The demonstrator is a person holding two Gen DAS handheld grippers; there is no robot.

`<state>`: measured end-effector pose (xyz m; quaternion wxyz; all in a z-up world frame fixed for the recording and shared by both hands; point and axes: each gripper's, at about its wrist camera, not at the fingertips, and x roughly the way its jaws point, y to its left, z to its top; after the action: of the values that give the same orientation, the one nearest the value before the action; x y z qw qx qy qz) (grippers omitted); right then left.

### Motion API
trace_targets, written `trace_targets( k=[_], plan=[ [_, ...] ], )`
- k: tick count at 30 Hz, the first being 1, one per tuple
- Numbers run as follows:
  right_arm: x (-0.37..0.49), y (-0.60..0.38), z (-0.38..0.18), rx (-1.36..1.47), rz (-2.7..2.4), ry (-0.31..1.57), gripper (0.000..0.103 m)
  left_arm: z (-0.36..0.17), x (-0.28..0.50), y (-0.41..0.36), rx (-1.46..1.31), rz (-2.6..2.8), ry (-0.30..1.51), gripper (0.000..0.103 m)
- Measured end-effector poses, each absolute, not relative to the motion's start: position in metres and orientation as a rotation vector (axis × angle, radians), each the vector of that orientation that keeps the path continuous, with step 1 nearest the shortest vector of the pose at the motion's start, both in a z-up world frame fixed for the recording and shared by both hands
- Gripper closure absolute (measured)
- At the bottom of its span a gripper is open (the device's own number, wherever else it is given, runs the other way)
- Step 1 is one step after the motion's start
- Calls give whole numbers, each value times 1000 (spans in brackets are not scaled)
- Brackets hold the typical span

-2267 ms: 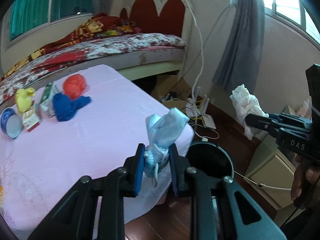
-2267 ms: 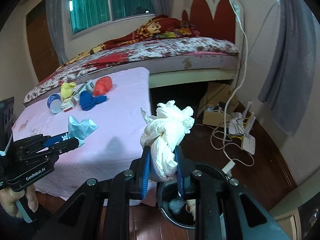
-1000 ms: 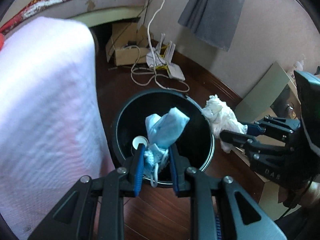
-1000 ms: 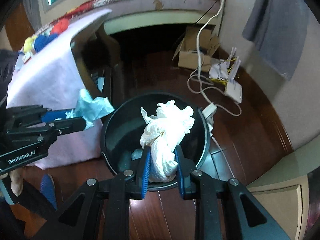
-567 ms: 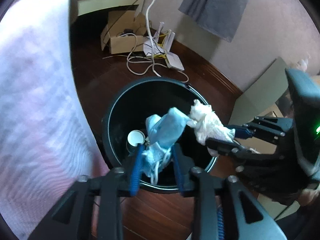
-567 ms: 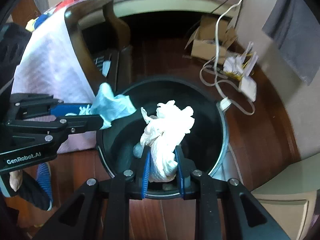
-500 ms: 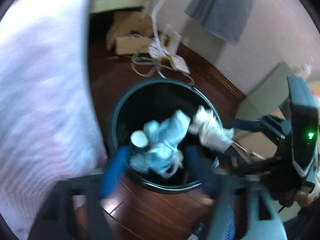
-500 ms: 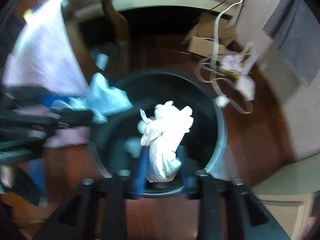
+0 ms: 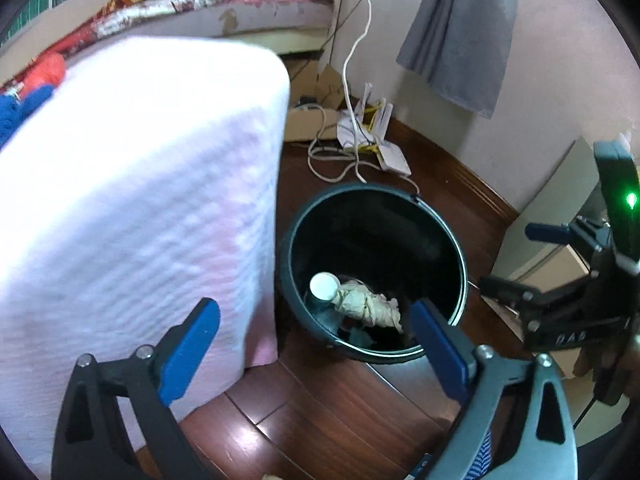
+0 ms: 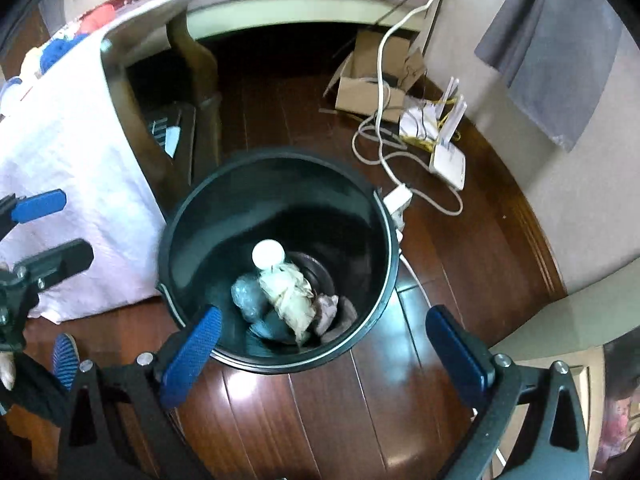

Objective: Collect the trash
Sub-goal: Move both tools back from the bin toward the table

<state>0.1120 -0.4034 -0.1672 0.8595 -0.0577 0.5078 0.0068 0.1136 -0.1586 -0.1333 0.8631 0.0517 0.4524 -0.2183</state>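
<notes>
A black bin point(image 9: 460, 248) stands on the wood floor beside the pink-covered table point(image 9: 140, 200). My left gripper point(image 9: 314, 306) hangs over the bin's near rim, its jaws opening wide with nothing between them. My right gripper point(image 10: 324, 312) is above the same bin point(image 10: 384, 216), jaws also opening and empty. At the bottom lie the crumpled white tissue point(image 10: 290, 292), a pale blue wad point(image 10: 248, 296) and a round white lid point(image 10: 268, 254). Each gripper shows in the other's view: the right gripper point(image 9: 510, 256) at the right edge, the left gripper point(image 10: 74, 226) at the left edge.
Red trash point(image 9: 48, 72) and blue trash point(image 9: 24, 108) lie on the table's far end. A white cable, a router point(image 10: 448, 160) and a cardboard box point(image 10: 368, 92) sit on the floor behind the bin. A slippered foot point(image 10: 64, 360) is at lower left.
Both grippers have gone from shut to wide open. The blue mask and the white tissue left the jaws and now lie in the bin. The left view swung toward the table.
</notes>
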Motion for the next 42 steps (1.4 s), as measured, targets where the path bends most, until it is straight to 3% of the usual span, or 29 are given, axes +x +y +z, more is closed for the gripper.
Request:
trace_targets(
  k=[27,37,42],
  plan=[
    [75,-346,-67,-13,86,837,0,-59,80,-103,68,-395,802,6],
    [83,-309,-40,15,133,724,0,-36,78,-51,25,-296,752,5],
    [92,-273,-35,-10,196,753,0,-31,79,-13,-24,-213,739,5]
  ],
)
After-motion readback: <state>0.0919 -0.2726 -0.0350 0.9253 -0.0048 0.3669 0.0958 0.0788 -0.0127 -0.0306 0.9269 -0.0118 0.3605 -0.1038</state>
